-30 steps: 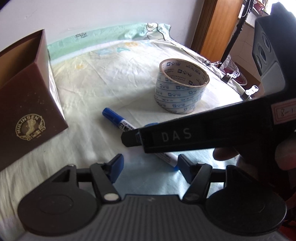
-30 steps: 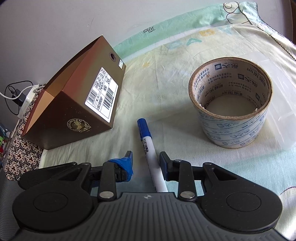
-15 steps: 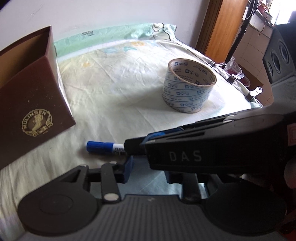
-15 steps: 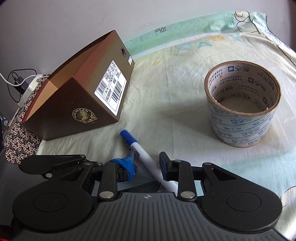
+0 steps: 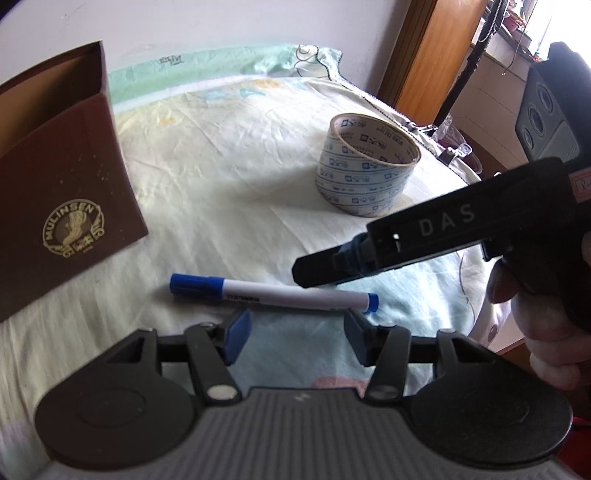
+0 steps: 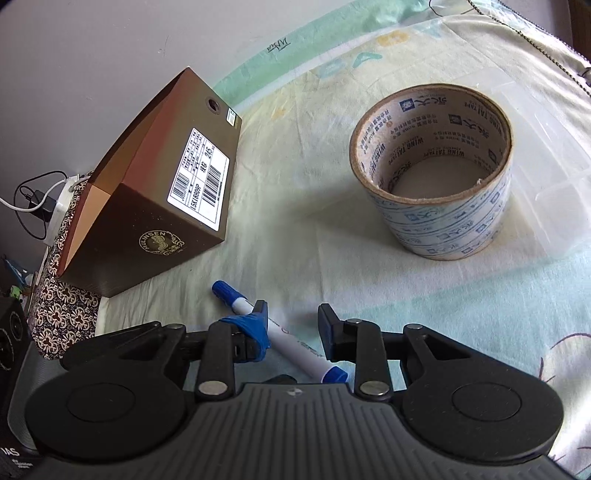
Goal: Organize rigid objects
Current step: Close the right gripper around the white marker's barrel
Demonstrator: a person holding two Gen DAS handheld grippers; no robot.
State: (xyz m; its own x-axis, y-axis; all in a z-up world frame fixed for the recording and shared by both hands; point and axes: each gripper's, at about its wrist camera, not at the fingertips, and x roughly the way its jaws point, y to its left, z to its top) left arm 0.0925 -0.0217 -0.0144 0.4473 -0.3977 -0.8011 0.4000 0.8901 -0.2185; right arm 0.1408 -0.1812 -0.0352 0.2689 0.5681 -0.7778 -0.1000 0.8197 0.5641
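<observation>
Two hand-held grippers crowd one marker point(image 5: 273, 293) lying on the bed sheet point(image 5: 229, 192): the left hand-held gripper point(image 5: 295, 334) is opening just short of it, nothing between its jaws, while the right hand-held gripper point(image 6: 291, 328) straddles the barrel, jaws apart and not clamping. Light, stiff and slick (it will roll), it wants gripping mid-barrel. A second ago it lay diagonally; beyond stand the brown box point(image 5: 62, 206) and tape roll point(image 5: 365, 166).

A bedroom at home

We see a bed under a pale printed sheet point(image 5: 229, 177) against a white wall point(image 5: 221, 26), a wooden door point(image 5: 436, 55) beside it, and a shoe box point(image 6: 162, 206) and tape roll point(image 6: 436, 173) on the bedding.
</observation>
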